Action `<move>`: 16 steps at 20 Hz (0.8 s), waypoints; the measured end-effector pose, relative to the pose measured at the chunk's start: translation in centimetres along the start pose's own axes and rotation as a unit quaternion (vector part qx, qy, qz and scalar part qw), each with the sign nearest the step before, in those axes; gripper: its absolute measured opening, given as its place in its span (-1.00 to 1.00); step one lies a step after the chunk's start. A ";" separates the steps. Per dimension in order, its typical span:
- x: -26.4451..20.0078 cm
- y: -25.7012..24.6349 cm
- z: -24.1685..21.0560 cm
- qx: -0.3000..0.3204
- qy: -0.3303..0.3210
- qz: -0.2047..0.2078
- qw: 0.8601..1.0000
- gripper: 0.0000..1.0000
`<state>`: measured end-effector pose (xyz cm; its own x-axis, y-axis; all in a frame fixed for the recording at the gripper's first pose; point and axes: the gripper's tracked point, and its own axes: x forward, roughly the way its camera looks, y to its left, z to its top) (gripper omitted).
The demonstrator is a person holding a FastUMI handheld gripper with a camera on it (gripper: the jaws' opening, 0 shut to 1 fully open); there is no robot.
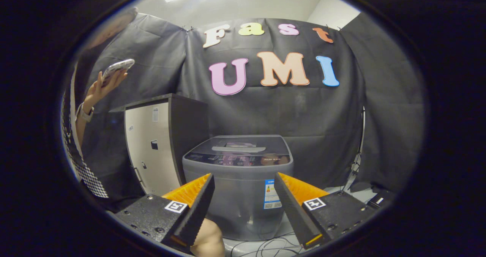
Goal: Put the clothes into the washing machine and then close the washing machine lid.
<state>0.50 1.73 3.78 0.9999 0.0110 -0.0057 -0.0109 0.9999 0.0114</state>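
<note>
The washing machine [238, 181] is seen standing on the floor beyond the fingers, framed in the gap between them, with its lid [239, 145] lying flat and closed on top. No clothes can be made out, so their whereabouts cannot be told. The lid is judged to be a stiff, smooth, fairly light hinged panel; the pale bar handle [238, 149] across its middle is taken to be the best place for a hold, since the glossy surface around it would likely slip. The clothes, once found, are expected to be soft and limp and to be pinched by a bunched fold.

A control panel [237, 160] is set along the machine's front edge, its markings too small to be read. A blue-and-white label [271, 194] is stuck on the machine's front, its print illegible.

The gripper [243, 204] is held with its fingers spread wide, nothing between them.

Left of the machine a tall cabinet [155, 147] is placed, carrying small unreadable stickers. Further left, a person's hand [102, 88] is raised with a phone [117, 68]. Cables [265, 245] are strewn on the floor below the machine.
</note>
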 end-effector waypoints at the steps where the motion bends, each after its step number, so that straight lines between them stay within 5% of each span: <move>1: 0.0 0.0 0.0 0.000 0.000 0.000 1.000 0.91; 16: -0.1 0.1 -0.1 0.000 0.000 0.000 1.000 0.91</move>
<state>0.38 1.80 3.69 0.9999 0.0105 -0.0055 -0.0105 0.9999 0.0112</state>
